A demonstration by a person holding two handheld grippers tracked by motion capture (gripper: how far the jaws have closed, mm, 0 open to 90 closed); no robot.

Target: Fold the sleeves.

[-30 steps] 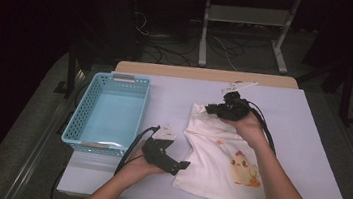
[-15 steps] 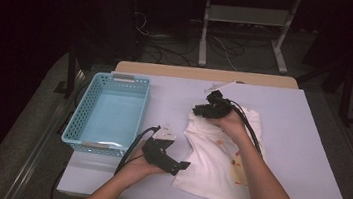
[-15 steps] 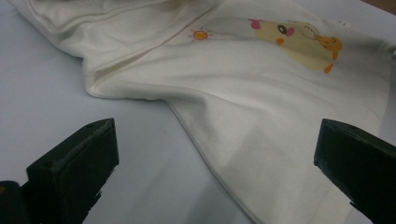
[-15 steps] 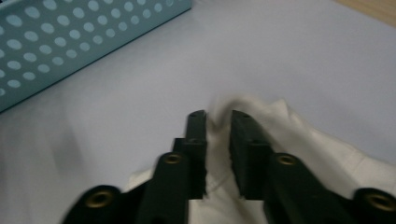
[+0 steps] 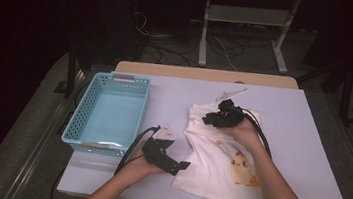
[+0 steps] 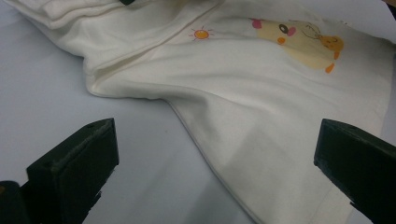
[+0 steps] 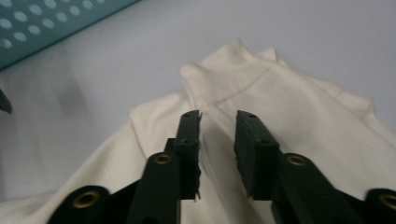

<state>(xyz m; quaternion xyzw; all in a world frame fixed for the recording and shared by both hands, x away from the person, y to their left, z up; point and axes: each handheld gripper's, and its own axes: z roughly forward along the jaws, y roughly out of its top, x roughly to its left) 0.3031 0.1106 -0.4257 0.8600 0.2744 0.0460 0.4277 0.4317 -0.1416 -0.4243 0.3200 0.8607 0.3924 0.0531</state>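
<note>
- High view: the cream shirt (image 5: 223, 160) lies on the tabletop (image 5: 312, 130) to the right of the blue basket (image 5: 110, 112), its chick print (image 5: 242, 168) facing up near the person's right forearm.
- We hold the right gripper (image 5: 211, 119) over the shirt's far end. Compared with a second ago, this hand has come leftward and lower, and the upper part of the shirt now lies gathered and folded over towards the left rather than spread flat.
- Right gripper view: the right gripper (image 7: 218, 122) has its jaws a narrow gap apart, with bare cloth showing between them just short of the ribbed collar (image 7: 224, 84). The jaws have just been opening and then easing slightly closed; we see no fold pinched between them.
- We keep the left gripper (image 5: 183, 165) at the shirt's near left edge, in the same place as in both earlier frames.
- Left gripper view: the left gripper (image 6: 219, 154) has its jaws wide apart, one over bare tabletop and the other over the cloth. The shirt's hem runs between them, and the small sun print (image 6: 201, 33) lies farther off.
</note>
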